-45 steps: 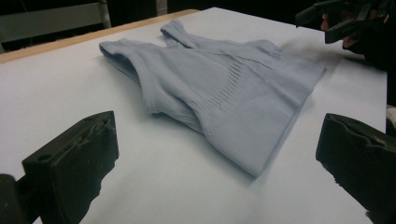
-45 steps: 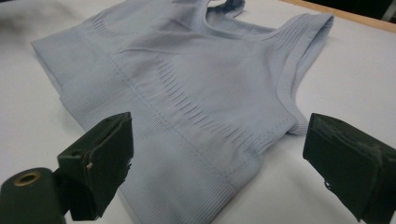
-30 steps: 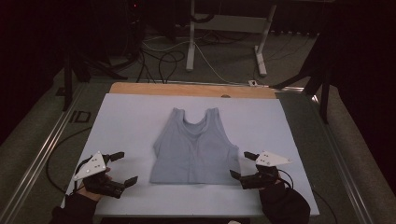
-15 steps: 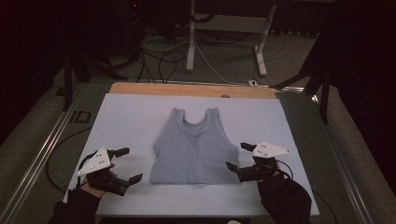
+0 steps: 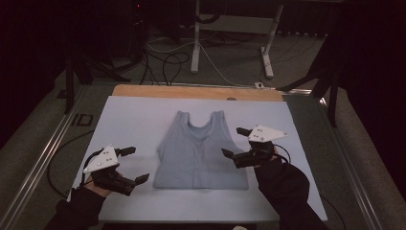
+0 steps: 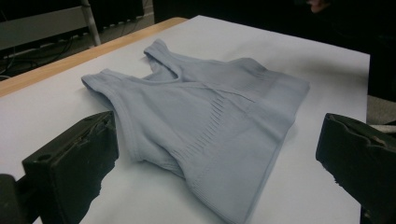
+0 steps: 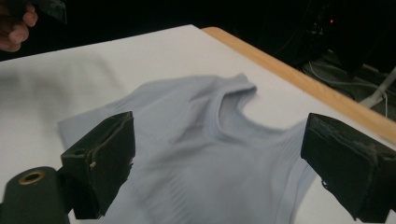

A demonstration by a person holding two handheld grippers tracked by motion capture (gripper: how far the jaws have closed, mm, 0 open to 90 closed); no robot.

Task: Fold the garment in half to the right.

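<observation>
— Where's the top (image 5: pixel 198 155)?

— I see it flat in the middle of the white surface (image 5: pixel 134 120), neck toward the far wooden edge (image 5: pixel 196 92). It's pale blue-grey ribbed knit, broad straps, scooped neck, a straight hem nearest me.

— And the jaws?

— My left gripper (image 5: pixel 133 165) has them spread wide, empty, just off the top's lower left corner. My right gripper (image 5: pixel 235 143) is released too, its blocky black jaws over the top's right edge, gripping nothing.
</observation>
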